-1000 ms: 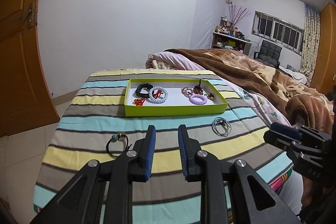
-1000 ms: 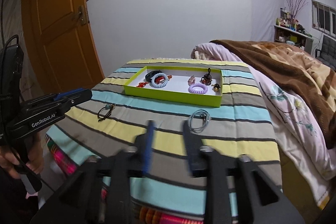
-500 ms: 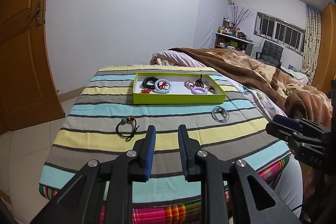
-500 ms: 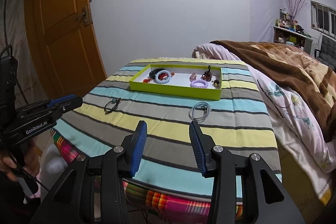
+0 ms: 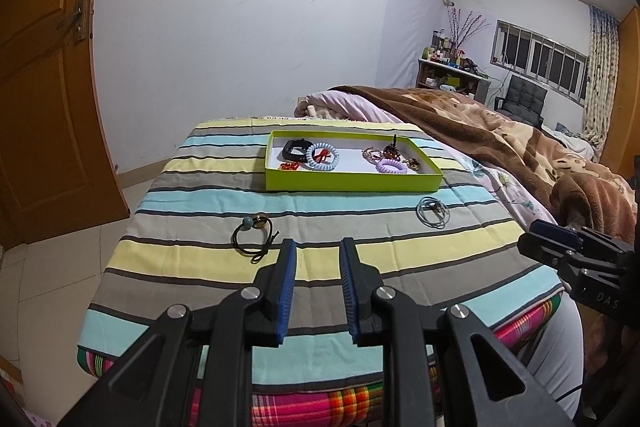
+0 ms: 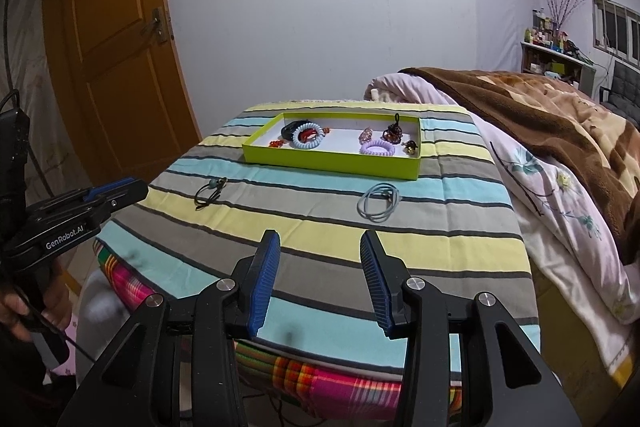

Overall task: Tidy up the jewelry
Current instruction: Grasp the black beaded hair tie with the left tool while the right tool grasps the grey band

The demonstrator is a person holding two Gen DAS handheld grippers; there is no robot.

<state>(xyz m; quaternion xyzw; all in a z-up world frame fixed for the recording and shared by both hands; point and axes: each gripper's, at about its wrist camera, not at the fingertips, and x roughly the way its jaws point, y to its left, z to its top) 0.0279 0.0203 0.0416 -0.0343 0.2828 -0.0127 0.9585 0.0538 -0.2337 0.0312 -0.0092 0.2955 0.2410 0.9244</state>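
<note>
A lime-green tray (image 5: 352,183) (image 6: 328,161) sits at the far side of the striped table (image 5: 180,259). It holds a light-blue spiral tie (image 5: 310,163), a purple spiral tie (image 5: 382,169), a black band and small beaded pieces. On the cloth in front of it lie a black beaded hair tie (image 5: 249,223) (image 6: 214,183) on the left and a grey cord loop (image 5: 434,207) (image 6: 385,195) on the right. My left gripper (image 5: 317,247) hovers open just behind the black tie. My right gripper (image 6: 322,239) stands open, wider, over the near edge. Both are empty.
A bed with a brown blanket (image 6: 540,115) runs along the table's right side. A wooden door (image 6: 120,59) stands at the left. A hand (image 6: 24,311) holds the left gripper's handle low at the table's front left corner.
Both views have drawn back from the tray, so more of the table's near edge shows. The left fingers, earlier beside the black tie, now sit behind it. Neither gripper has taken hold of anything.
</note>
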